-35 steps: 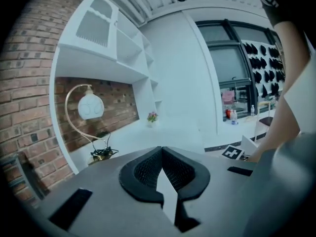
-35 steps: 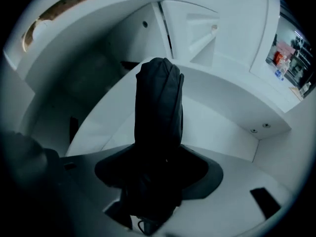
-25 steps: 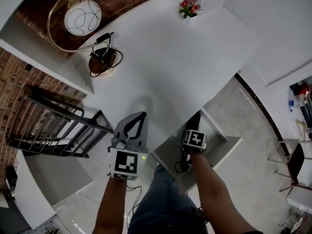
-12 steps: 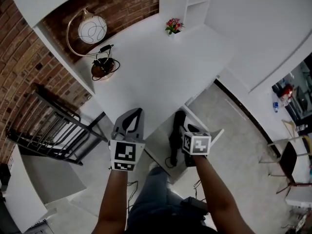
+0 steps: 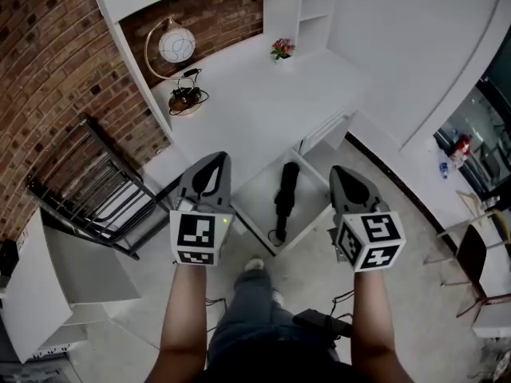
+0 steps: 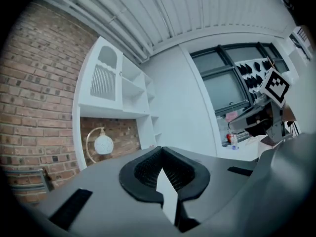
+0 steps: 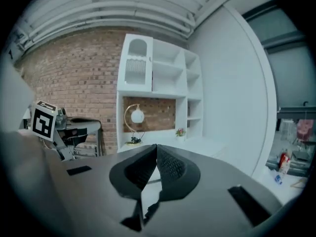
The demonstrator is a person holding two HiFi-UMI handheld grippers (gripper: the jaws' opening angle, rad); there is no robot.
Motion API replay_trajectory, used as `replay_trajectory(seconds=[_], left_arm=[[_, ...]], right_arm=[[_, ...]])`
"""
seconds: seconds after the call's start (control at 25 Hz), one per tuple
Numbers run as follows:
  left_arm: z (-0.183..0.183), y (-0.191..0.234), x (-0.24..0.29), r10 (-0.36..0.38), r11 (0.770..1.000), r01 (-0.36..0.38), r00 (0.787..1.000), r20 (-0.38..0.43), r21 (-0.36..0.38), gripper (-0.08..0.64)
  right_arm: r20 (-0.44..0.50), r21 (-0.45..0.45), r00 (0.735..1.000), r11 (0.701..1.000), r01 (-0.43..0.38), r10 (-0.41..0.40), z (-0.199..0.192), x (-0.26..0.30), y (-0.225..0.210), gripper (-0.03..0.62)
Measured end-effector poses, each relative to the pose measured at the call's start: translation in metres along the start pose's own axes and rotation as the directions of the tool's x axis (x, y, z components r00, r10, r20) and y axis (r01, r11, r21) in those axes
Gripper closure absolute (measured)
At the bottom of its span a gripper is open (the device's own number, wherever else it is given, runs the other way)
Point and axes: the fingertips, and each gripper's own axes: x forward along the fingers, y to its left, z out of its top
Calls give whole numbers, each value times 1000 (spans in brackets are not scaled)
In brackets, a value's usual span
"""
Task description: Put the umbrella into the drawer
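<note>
The black folded umbrella (image 5: 285,195) lies lengthwise in the pulled-out white drawer (image 5: 254,194) under the white desk (image 5: 263,102). No gripper touches it. My left gripper (image 5: 219,159) hovers above the drawer's left side, its jaws shut on nothing. On the drawer's right side my right gripper (image 5: 336,171) is raised, also shut and empty. In the left gripper view the left gripper (image 6: 160,150) points level at the shelves, its tips meeting. The right gripper (image 7: 156,147) in its own view aims at the desk and lamp, its pads pressed together.
A globe lamp (image 5: 176,45), a tangle of black cables (image 5: 188,98) and a small flower pot (image 5: 281,49) stand at the desk's back. A black metal rack (image 5: 96,198) is at the left. Chairs (image 5: 479,254) stand at the right. Brick wall and white shelves (image 7: 160,73) rise behind.
The right gripper let go of the umbrella in the drawer, rose out of it and shut. The left gripper rose too. The head camera moved higher and back.
</note>
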Motion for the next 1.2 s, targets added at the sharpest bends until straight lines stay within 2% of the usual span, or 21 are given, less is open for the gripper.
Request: replay_trajectory(seconds=[0.08,0.16,0.24,0.32,0.56,0.88,1.2], left_arm=[[16,-1,-18,6,1000,-6,999,32,15,561],[32,0,-33,15,1000,-17,998,67,27,561],[46,2,-44,27,999,-32,994,106,37,561],[57,5,-52,36,998,-43,990,139,47,561],[84,22,-57,34,998,-45,978,205,48,561],[103,40,-47,-9,997,-10,972,235,78,561],[99,47,-48,-31,997,12,966,256,76,561]], right_arm=[[120,-33,992,999,35,-31,25,-33,-1,591],[242,-73,968,994,84,-64,49,-63,-4,591],[311,-88,944,985,148,-114,66,-88,-11,591],[340,-79,926,977,200,-162,77,-105,-18,591],[381,-112,898,953,281,-220,100,-129,-16,592],[388,-160,881,922,353,-270,113,-131,0,591],[377,-183,876,903,388,-300,113,-129,11,591]])
